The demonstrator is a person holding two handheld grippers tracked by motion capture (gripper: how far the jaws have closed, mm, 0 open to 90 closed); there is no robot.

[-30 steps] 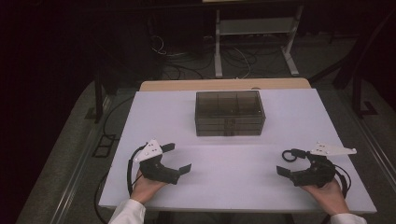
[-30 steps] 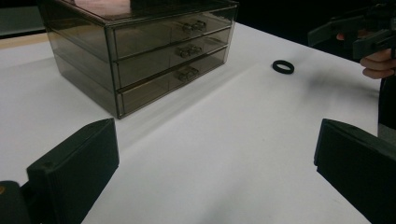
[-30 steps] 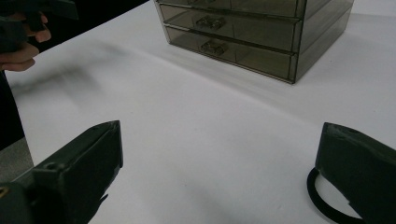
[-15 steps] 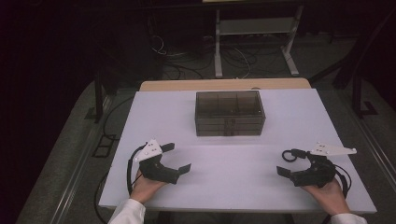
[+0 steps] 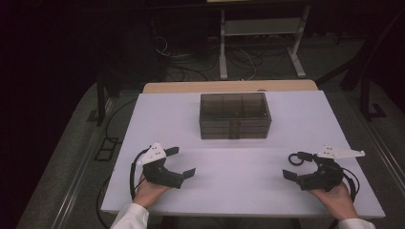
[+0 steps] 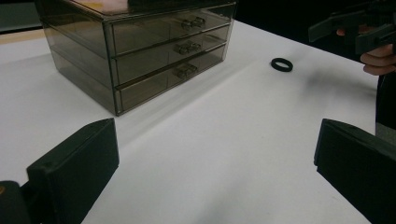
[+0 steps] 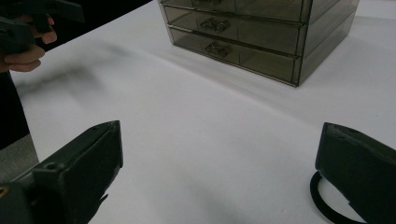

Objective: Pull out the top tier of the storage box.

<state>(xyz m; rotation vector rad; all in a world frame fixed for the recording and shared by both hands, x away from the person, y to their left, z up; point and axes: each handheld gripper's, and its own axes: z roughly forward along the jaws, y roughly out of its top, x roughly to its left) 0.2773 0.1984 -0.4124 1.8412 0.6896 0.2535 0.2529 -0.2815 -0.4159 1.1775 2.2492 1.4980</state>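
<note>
The left gripper [image 5: 184,162] rests low on the white tabletop [image 5: 239,191], jaws spread and empty. The smoked drawer box [image 5: 235,116] stands mid-table. A black ring [image 5: 295,158] lies just beside the right gripper [image 5: 292,165], whose jaws are spread too.

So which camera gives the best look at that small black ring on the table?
The left gripper view: the black ring lies whole and unblocked on the white table, right of the drawer box. The high view shows it small beside the right claw. In the right gripper view one jaw covers most of it.
</note>
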